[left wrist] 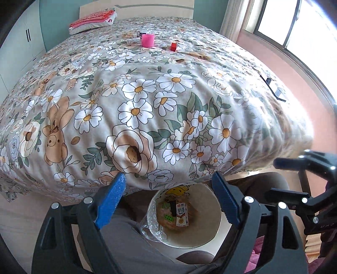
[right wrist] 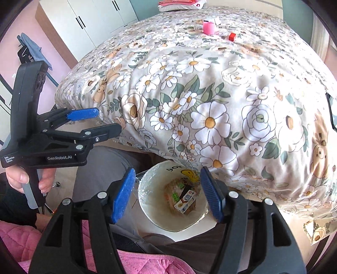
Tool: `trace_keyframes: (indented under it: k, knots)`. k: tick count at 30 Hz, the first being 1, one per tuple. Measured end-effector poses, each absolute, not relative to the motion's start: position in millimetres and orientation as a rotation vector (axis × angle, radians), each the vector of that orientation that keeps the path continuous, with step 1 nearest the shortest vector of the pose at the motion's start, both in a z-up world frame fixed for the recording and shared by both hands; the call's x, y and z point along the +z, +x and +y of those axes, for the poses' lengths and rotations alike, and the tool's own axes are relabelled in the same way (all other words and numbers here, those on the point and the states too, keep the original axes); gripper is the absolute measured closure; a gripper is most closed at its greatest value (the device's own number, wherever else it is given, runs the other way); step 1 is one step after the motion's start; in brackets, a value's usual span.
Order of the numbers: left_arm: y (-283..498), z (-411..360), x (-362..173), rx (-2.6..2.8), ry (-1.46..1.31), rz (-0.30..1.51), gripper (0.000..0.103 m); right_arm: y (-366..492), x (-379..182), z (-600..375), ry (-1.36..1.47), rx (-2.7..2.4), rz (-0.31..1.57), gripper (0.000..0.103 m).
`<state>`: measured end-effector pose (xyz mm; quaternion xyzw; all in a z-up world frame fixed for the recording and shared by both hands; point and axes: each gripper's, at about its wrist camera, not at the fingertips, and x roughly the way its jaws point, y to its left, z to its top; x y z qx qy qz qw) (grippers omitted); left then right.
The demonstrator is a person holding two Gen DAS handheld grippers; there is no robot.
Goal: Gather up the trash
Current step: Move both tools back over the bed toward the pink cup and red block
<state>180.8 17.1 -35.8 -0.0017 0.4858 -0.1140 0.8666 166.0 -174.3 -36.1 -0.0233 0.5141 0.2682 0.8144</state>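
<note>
A white trash bin (left wrist: 212, 208) (right wrist: 147, 202) with a clear liner stands on the floor at the foot of the bed, between the person's knees. A milk carton (left wrist: 182, 214) (right wrist: 186, 199) and wrappers lie in it. My left gripper (left wrist: 168, 185) is open and empty above the bin; it also shows from the side in the right wrist view (right wrist: 105, 121). My right gripper (right wrist: 167, 179) is open and empty above the bin. Far up the bed lie a pink cup (left wrist: 147, 40) (right wrist: 209, 28), a small red box (left wrist: 173, 46) (right wrist: 232, 36) and a wrapper (left wrist: 143, 32).
The flowered bed cover (left wrist: 147, 94) (right wrist: 210, 94) fills both views. A pink pillow (left wrist: 92, 21) lies at the headboard. A black and white object (left wrist: 273, 87) lies at the bed's right edge. White wardrobes (right wrist: 88, 19) stand left, a window (left wrist: 294, 25) right.
</note>
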Motion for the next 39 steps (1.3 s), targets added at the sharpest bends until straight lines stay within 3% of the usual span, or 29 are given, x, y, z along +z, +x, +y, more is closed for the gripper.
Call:
trace_keyframes:
  k: [7, 18, 39]
  knots:
    - [190.0, 15.4, 6.8, -0.206, 0.024, 0.916, 0.015, 178.0, 7.8, -181.8, -0.042, 0.555, 0.980, 0.032]
    - [252.5, 21.2, 50.0, -0.146, -0.045, 0.803, 0.012, 237.8, 54.5, -187.5, -0.038, 0.498, 0.849, 0.031]
    - [446.6, -2.9, 26.8, -0.089, -0.157, 0.798, 0.012, 406.5, 21.5, -188.9, 0.038, 0.334, 0.821, 0.030]
